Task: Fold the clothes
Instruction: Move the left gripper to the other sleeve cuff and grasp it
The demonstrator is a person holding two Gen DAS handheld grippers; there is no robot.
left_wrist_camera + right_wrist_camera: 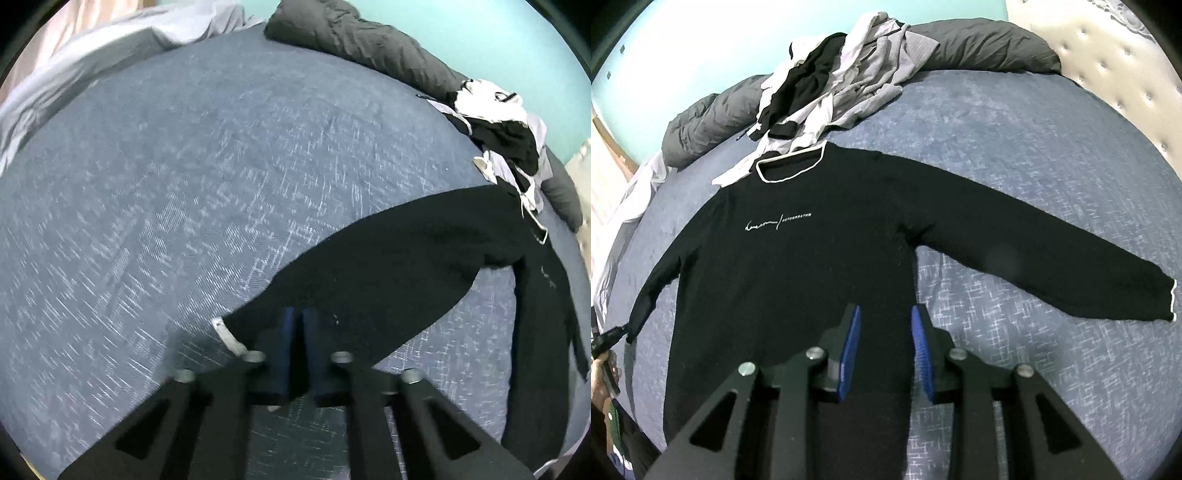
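Note:
A black long-sleeved sweater (798, 258) lies front up on the blue bedspread (1015, 155), with a white-trimmed collar and white lettering on the chest. Its right sleeve (1034, 254) stretches flat toward the right. My right gripper (885, 314) hovers open over the lower body of the sweater, near its right side seam, with nothing between the blue pads (849, 350). My left gripper (298, 314) is shut on the cuff end of the other sleeve (388, 266), whose white trim (225, 332) sticks out to the left. In the right wrist view the left gripper (607, 341) shows at the far left edge.
A heap of black, white and grey clothes (827, 81) lies at the back of the bed by the collar. A dark grey duvet (982, 48) is bunched along the far edge. A tufted headboard (1108, 66) stands at the right. Pale bedding (92, 66) lies at the left.

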